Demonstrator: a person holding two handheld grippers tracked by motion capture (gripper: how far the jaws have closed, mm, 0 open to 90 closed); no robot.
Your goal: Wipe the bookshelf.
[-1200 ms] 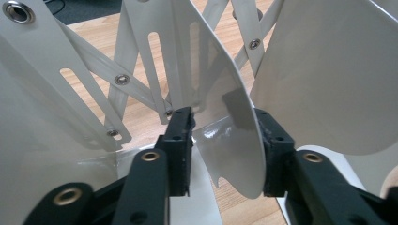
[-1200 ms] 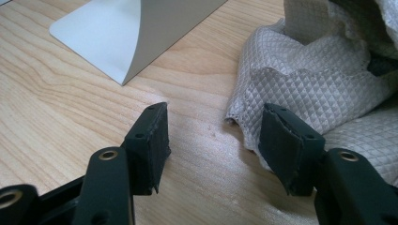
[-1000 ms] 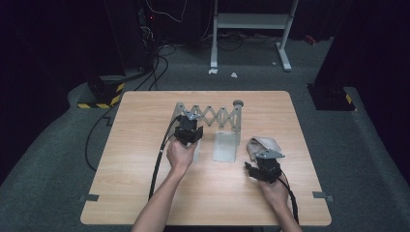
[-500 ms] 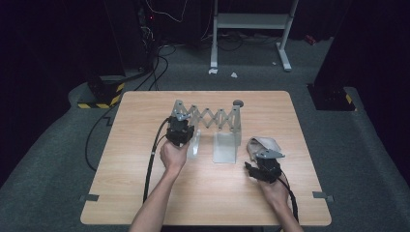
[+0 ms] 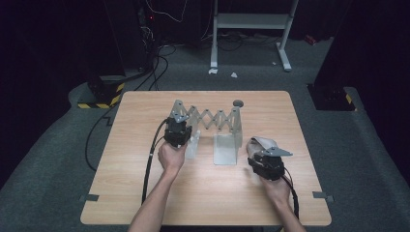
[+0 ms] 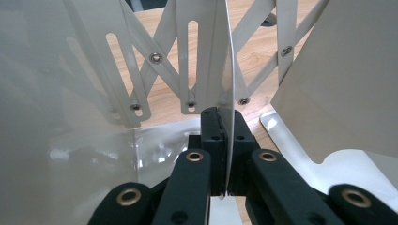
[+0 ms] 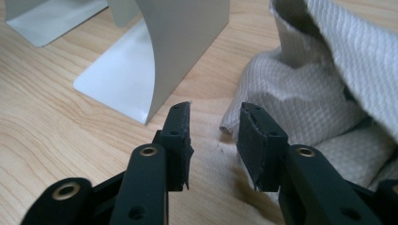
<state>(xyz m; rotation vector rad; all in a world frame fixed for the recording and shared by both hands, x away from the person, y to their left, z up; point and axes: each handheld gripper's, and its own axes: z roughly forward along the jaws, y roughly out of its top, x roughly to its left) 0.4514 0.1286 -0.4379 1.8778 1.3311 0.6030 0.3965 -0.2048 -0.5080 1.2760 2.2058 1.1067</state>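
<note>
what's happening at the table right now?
A person works a gripper in each hand. The left gripper is shut on a thin upright panel of the folding metal rack. The right gripper has just been closing over a grey cloth beside it, its jaws not yet gripping the cloth.

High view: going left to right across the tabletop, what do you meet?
Left tool, shut on the left end plate of the expanding rack → scissor lattice → right bookend plate → grey cloth with the right tool at it.

Dark room, grey carpet (image 5: pixel 58 159), wooden table (image 5: pixel 145 193)
</note>
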